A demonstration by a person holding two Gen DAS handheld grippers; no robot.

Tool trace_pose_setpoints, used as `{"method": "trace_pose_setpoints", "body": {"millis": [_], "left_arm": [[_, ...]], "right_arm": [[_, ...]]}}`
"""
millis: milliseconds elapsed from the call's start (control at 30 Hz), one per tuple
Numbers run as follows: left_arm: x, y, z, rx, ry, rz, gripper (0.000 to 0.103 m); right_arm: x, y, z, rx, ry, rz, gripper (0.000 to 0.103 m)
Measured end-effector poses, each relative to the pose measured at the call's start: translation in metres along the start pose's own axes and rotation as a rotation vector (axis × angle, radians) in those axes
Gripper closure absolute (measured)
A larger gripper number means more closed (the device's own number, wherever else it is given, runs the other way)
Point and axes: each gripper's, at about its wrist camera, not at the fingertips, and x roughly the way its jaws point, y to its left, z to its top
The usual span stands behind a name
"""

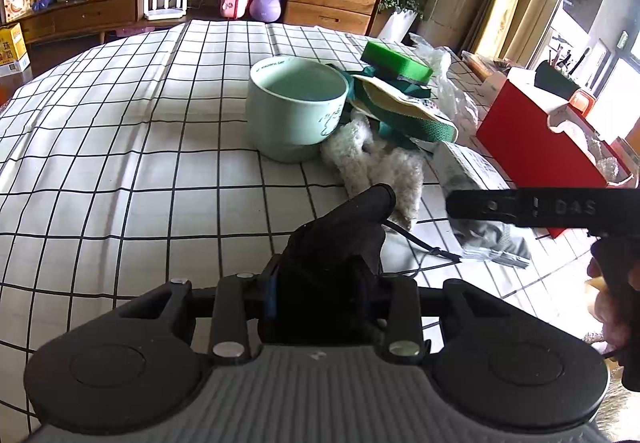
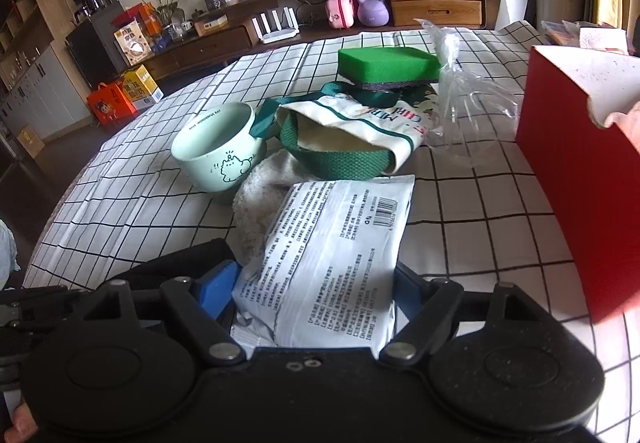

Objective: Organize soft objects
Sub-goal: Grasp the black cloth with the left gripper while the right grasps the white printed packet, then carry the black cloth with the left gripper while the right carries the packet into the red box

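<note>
White printed packet (image 2: 332, 255) sits gripped in the right gripper (image 2: 316, 283) jaws, apparently lifting off the table (image 2: 480, 227); left gripper (image 1: 340, 243) jaws clamp something black, unclear what. Next: carry packet to red box (image 2: 580, 171).

A matt cotton-like cloth (image 1: 120, 147) with a black grid covered the counter, creased in soft folds. The mint mug (image 2: 218, 157) looked glazed and smooth. The sponge (image 2: 386, 65) was porous green foam over a coarse dark scouring layer. The tote bag (image 2: 360, 131) was plain canvas with ribbed woven green straps. The white packet (image 2: 332, 255) was slick, wrinkled plastic film; the fluffy towel (image 1: 376, 159) nubby; the red box (image 2: 584, 179) matt card.
</note>
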Motion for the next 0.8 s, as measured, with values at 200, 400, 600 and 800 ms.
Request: {"method": "trace_pose_setpoints", "body": {"millis": [200, 400, 600, 800], "left_arm": [[-0.008, -0.009, 0.001, 0.016, -0.004, 0.001, 0.072], [-0.016, -0.023, 0.002, 0.046, -0.025, -0.007, 0.076], [-0.026, -0.039, 0.009, 0.063, -0.042, -0.019, 0.078], [-0.036, -0.058, 0.021, 0.082, -0.062, -0.042, 0.079]], "right_arm": [[-0.025, -0.009, -0.01, 0.001, -0.031, 0.001, 0.023], [-0.049, -0.019, -0.014, 0.026, -0.06, 0.015, 0.023], [-0.074, -0.029, -0.014, 0.03, -0.099, 0.024, 0.023], [-0.099, -0.041, -0.01, 0.03, -0.134, 0.017, 0.023]]}}
